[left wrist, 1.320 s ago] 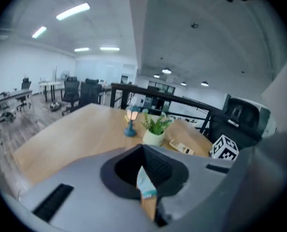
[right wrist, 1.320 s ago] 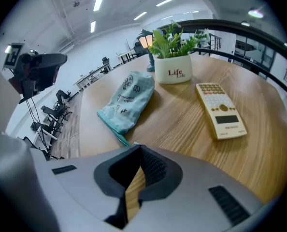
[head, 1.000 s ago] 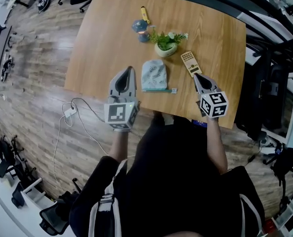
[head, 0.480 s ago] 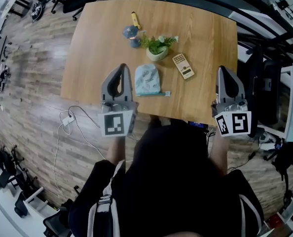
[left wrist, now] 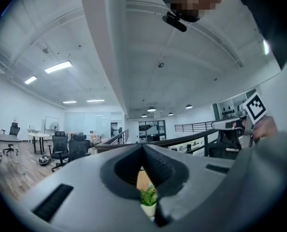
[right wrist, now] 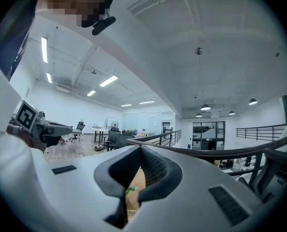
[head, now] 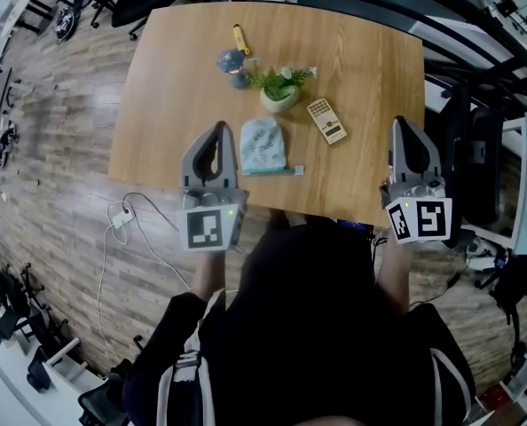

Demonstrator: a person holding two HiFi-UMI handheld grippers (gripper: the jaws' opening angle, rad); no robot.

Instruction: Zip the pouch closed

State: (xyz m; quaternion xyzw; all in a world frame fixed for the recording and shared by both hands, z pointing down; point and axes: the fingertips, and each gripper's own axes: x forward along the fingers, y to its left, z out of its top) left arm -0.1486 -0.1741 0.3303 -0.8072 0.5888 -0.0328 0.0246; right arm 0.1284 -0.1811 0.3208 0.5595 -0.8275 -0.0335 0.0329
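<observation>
The wooden table (head: 184, 78) carries everything, and the person stands at its near edge. The left gripper (head: 218, 130) is held over this edge, jaws closed tip to tip with nothing between them. The right gripper (head: 402, 125) is held at the table's right corner, its jaws closed and empty too. The light blue pouch (head: 263, 145) lies flat near the front edge, just beside the left gripper and well apart from the right one. Behind the pouch stands a small potted plant (head: 279, 87); a calculator (head: 326, 121) lies to the right. Farther back are a blue figure (head: 231, 62) and a yellow marker (head: 239, 38).
</observation>
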